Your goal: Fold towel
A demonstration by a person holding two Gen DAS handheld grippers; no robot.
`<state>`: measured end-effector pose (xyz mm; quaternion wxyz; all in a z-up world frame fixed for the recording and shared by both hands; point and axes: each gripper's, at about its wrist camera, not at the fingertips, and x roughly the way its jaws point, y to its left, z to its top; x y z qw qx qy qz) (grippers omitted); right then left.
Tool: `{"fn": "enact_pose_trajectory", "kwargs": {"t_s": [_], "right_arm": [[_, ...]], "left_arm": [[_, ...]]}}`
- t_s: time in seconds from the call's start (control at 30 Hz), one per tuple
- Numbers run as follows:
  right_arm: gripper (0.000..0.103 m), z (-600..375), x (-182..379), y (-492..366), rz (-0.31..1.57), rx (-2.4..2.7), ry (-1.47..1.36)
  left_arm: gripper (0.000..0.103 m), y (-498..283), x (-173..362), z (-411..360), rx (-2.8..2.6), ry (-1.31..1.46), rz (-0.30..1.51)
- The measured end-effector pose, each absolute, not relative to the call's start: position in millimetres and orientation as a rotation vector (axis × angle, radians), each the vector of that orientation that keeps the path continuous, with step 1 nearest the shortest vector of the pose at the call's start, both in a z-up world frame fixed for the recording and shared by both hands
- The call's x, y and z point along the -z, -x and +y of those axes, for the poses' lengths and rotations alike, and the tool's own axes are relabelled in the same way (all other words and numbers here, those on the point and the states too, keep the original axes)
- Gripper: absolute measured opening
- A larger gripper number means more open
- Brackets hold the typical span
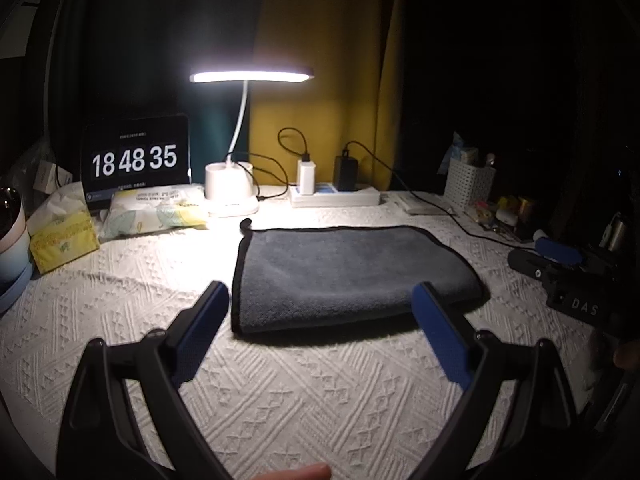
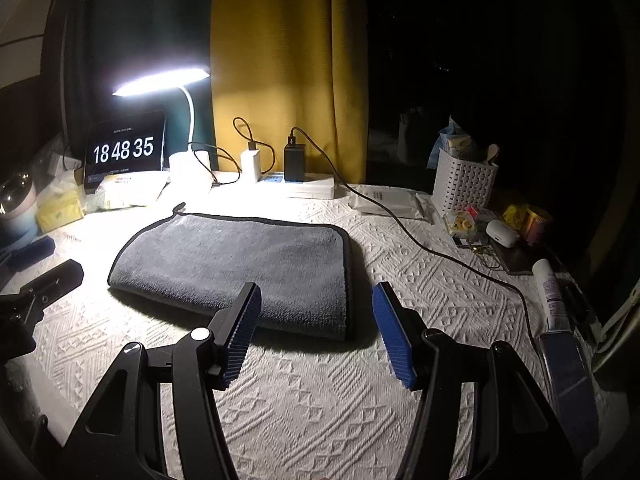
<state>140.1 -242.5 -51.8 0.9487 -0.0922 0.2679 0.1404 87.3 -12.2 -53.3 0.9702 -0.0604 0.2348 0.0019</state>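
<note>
A grey towel point(image 1: 344, 276) with black edging lies folded flat on the white textured cloth point(image 1: 280, 392); it also shows in the right wrist view point(image 2: 240, 264). My left gripper point(image 1: 320, 296) is open and empty, its blue pads point(image 1: 200, 332) hovering just before the towel's near edge. My right gripper point(image 2: 316, 300) is open and empty, hovering over the towel's near right corner. The right gripper also shows at the right edge of the left wrist view point(image 1: 560, 256), and the left gripper at the left edge of the right wrist view point(image 2: 40, 276).
At the back stand a lit desk lamp point(image 1: 250, 77), a clock tablet point(image 1: 134, 160), tissue packs point(image 1: 64, 236), a power strip with chargers point(image 1: 336, 196) and a white basket point(image 2: 464, 188). A black cable point(image 2: 440, 256) runs across the cloth on the right, near small items point(image 2: 504, 232).
</note>
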Motion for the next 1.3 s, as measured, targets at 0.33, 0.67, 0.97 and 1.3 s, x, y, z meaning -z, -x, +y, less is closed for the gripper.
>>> {"fn": "enact_pose_trajectory", "kwargs": {"t_s": [0.33,0.67,0.97,1.3], "right_arm": [[0.061,-239,39,-112,0.506,-0.274,0.202],[0.061,-236,20,-82,0.455,-0.268,0.202],[0.061,-237,-3,-56,0.400,-0.251,0.199],[0.061,-238,-31,-26,0.327,-0.247,0.198]], "left_arm": [[0.094,-63,51,-11,0.025,0.150,0.460],[0.094,-32,33,-12,0.047,0.159,0.409],[0.094,-5,8,-10,0.045,0.155,0.337],[0.094,13,-15,-10,0.053,0.157,0.281]]}}
